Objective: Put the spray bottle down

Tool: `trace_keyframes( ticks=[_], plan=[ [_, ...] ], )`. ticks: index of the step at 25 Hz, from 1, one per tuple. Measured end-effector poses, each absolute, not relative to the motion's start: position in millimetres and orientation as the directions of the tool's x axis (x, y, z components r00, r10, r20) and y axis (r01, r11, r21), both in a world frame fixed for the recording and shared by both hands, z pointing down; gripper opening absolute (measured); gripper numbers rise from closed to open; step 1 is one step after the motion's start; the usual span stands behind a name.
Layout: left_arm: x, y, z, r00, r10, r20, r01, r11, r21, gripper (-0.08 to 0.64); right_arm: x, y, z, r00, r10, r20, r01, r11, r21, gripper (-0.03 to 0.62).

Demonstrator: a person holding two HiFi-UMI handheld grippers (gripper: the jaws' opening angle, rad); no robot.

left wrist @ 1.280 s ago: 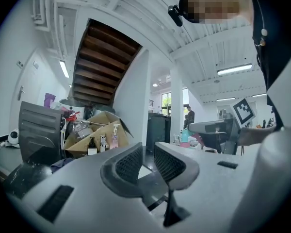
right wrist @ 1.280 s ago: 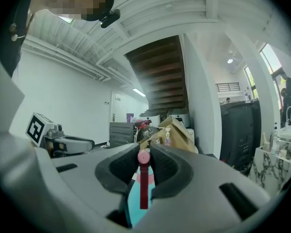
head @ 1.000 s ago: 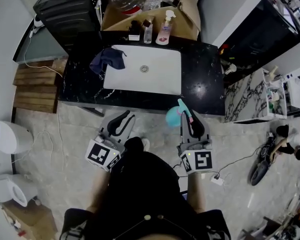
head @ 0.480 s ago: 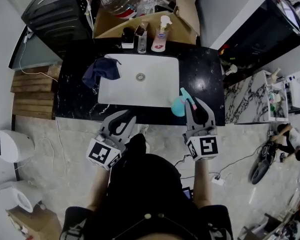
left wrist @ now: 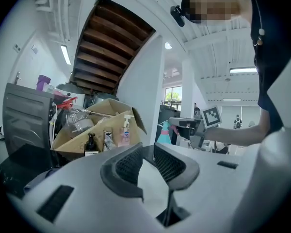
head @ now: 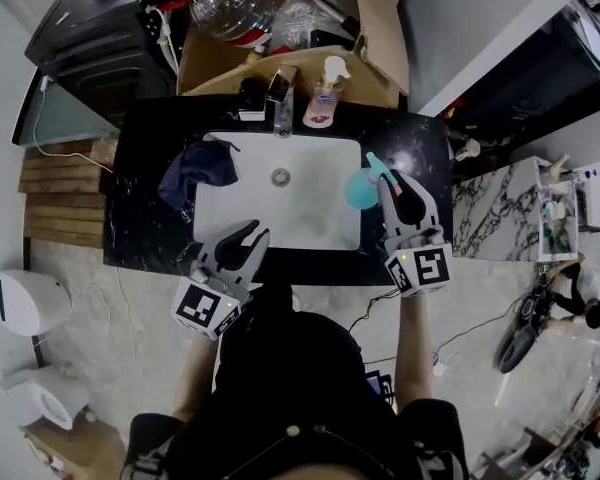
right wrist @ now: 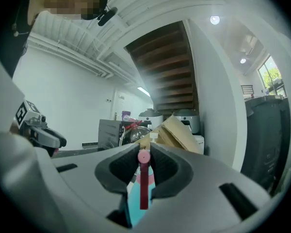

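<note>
I find my right tongs (head: 388, 182) clamped on the spray bottle (head: 361, 189), its blue body left of them, above the sink (head: 300, 208). My left tongs (head: 250, 234) stand apart, empty, at the worktop (head: 417, 150) front.

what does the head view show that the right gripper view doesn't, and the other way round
Only the head view: the white sink, with a dark blue cloth lying over its left edge.

Only the right gripper view: the underside of a wooden staircase and a window at the right edge.

Both: the teal spray bottle clamped in the right gripper, and the open cardboard box behind the sink.
</note>
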State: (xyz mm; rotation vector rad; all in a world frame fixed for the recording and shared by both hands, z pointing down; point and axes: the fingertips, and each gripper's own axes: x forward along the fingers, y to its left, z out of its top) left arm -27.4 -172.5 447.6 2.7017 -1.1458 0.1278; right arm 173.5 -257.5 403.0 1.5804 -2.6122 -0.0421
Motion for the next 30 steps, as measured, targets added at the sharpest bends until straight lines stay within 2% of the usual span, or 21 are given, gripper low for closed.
trace_keyframes(
  ticks=[10, 30],
  plan=[
    [-43.4, -218.9, 469.6, 0.659, -0.721, 0.215, -0.752, -0.626, 0.204, 0.077, 175.8, -344.4, 430.0, -0.508, -0.858, 0.071, -0.852, 0.513, 0.105, 0.067],
    [-38.2, -285.8, 492.0, 0.62, -0.725, 0.3, -0.785, -0.576, 0.228, 0.076, 187.4, -450.2, 467.2, -0.557, -0.829, 0.051, -0.829, 0.559, 0.031, 0.067]
  ],
)
